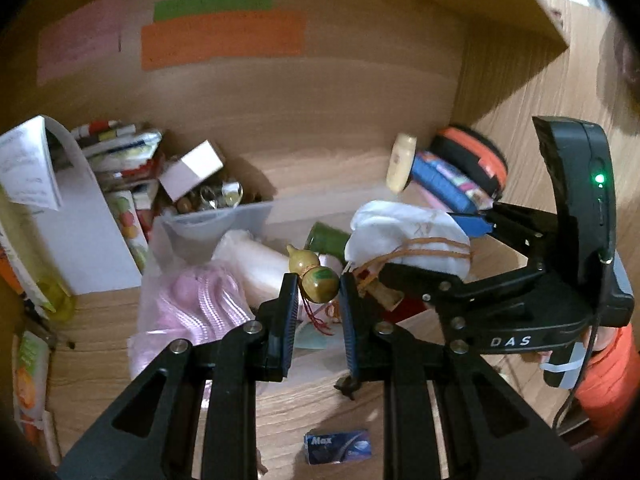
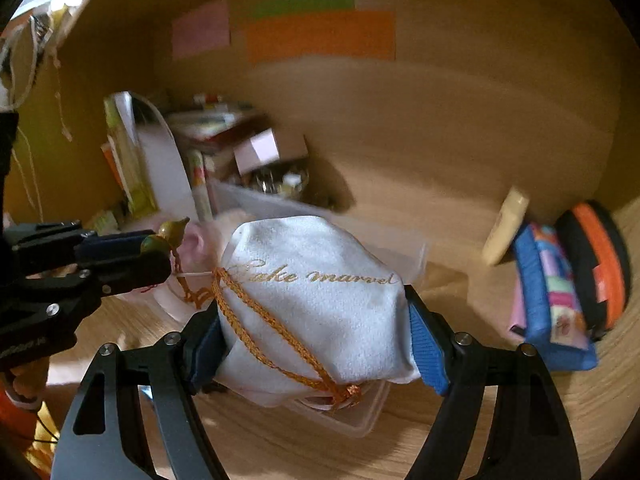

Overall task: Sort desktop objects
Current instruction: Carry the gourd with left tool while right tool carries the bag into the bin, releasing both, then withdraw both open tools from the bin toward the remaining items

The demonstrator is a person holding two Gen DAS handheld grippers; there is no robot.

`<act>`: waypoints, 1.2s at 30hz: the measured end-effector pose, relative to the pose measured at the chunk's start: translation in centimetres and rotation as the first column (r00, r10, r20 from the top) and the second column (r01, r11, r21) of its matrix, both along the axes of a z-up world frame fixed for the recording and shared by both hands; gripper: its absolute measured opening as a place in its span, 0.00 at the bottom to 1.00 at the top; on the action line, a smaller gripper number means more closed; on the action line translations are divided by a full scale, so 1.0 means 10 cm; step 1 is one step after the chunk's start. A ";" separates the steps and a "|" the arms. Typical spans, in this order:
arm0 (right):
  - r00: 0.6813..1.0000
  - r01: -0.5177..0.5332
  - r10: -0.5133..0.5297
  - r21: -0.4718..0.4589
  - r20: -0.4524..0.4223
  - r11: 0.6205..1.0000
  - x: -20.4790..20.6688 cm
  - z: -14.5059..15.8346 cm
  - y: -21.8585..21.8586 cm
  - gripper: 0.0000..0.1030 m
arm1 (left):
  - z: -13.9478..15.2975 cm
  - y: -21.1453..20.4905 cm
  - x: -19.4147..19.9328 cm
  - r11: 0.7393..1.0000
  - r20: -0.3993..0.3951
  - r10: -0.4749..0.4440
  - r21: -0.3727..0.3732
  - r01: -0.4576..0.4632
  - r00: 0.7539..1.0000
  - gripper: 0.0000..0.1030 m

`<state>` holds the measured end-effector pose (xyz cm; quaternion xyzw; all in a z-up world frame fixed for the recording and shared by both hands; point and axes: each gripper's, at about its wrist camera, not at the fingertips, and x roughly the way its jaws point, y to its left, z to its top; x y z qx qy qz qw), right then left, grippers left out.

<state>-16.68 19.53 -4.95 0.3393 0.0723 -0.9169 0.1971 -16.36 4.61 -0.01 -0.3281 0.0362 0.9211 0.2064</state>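
My left gripper point(image 1: 318, 290) is shut on a small green-and-tan gourd charm point(image 1: 314, 276) with a red tassel, held above a clear plastic bin point(image 1: 216, 220). It also shows in the right wrist view point(image 2: 160, 240). My right gripper point(image 2: 316, 320) is shut on a white drawstring pouch point(image 2: 320, 300) with gold lettering and an orange cord, held over the same bin point(image 2: 360, 416). The pouch also shows in the left wrist view point(image 1: 408, 236), just right of the gourd. The bin holds a pink knitted item point(image 1: 200, 300) in plastic wrap.
A white file holder point(image 1: 80, 216) with papers and a small white box point(image 1: 192, 172) stand at the back left. A cream bottle point(image 2: 506, 224), a blue patterned pouch point(image 2: 552, 300) and an orange-black case point(image 2: 600, 264) lean at the right. A blue "Max" box point(image 1: 338, 446) lies on the wooden desk.
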 end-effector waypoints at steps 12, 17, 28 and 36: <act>0.999 -0.044 0.043 0.074 0.009 0.996 -0.11 -0.20 -0.17 0.75 | -0.14 0.02 -0.13 1.000 0.019 0.005 -0.024 -0.004 1.000 0.19; 0.999 -0.034 0.034 0.088 0.011 0.995 -0.12 -0.20 -0.19 0.76 | -0.14 0.02 -0.13 1.000 0.023 0.002 -0.021 -0.001 1.000 0.21; 1.000 0.005 -0.007 0.111 0.015 0.994 0.05 -0.11 -0.16 0.78 | -0.01 0.01 0.12 1.000 -0.019 -0.008 0.005 0.008 1.000 0.45; 1.000 0.017 -0.014 0.141 -0.018 0.990 0.37 -0.05 -0.08 0.89 | 0.18 -0.04 0.36 0.999 -0.070 0.013 0.033 -0.011 0.997 0.71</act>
